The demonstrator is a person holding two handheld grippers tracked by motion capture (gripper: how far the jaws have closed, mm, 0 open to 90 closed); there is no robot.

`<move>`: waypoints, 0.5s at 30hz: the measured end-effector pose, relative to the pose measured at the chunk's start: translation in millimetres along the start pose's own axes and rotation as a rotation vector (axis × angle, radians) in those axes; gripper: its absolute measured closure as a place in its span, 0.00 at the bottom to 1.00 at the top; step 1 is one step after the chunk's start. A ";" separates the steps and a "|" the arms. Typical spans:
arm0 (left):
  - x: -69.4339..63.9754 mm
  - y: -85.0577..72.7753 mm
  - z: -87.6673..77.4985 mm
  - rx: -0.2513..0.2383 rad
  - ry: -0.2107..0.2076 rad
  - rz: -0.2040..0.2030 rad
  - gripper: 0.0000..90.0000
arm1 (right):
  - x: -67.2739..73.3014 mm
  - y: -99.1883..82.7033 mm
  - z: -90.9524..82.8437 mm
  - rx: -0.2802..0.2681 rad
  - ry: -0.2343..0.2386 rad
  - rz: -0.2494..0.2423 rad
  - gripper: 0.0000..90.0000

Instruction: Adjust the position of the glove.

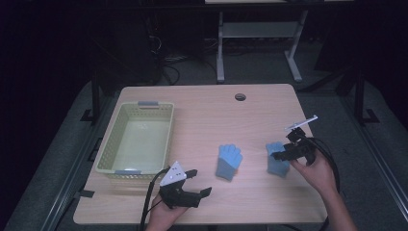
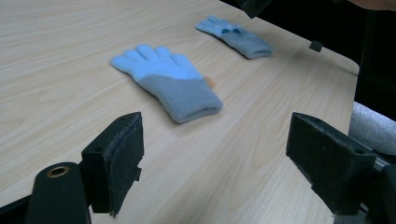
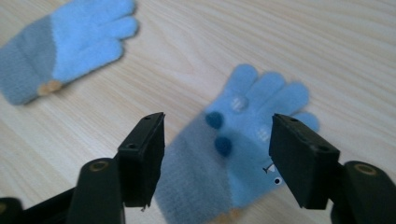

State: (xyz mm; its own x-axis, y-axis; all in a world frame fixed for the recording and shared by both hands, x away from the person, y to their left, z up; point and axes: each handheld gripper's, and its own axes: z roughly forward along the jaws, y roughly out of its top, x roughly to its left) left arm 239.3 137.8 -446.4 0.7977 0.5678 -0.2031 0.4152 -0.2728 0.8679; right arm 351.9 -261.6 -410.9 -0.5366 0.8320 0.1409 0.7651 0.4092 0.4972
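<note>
Two grippers [image 1: 192,182] [image 1: 281,153], two gloves [image 1: 228,161] [image 1: 277,162], one basket [image 1: 111,144]

Yellow-green plastic basket [image 1: 111,153] is seen on wooden table [image 1: 211,115], just beyond left gripper [image 1: 192,185] and well apart from right gripper [image 1: 281,153]. Round cable hole [image 1: 240,96] is set near table's far edge. Metal desk frame [image 1: 255,36] is placed behind table, on dark floor.

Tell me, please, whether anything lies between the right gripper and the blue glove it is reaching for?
Nothing visible does. The right gripper sits directly over the decorated glove, its jaws open with one on each side of it and only bare table around. The plain glove lies apart, off to the side.
</note>
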 end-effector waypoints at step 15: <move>-0.1 0.6 0.8 0.004 -0.003 -0.001 0.21 | -2.2 -3.9 33.5 0.165 -0.075 -0.005 0.58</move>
State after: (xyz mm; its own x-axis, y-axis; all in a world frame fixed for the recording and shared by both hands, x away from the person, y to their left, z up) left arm 239.9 137.0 -446.2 0.7985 0.5659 -0.2053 0.4178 -0.2755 0.8658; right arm 362.0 -252.5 -441.8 -0.5172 0.8529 0.0716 0.8139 0.4642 0.3494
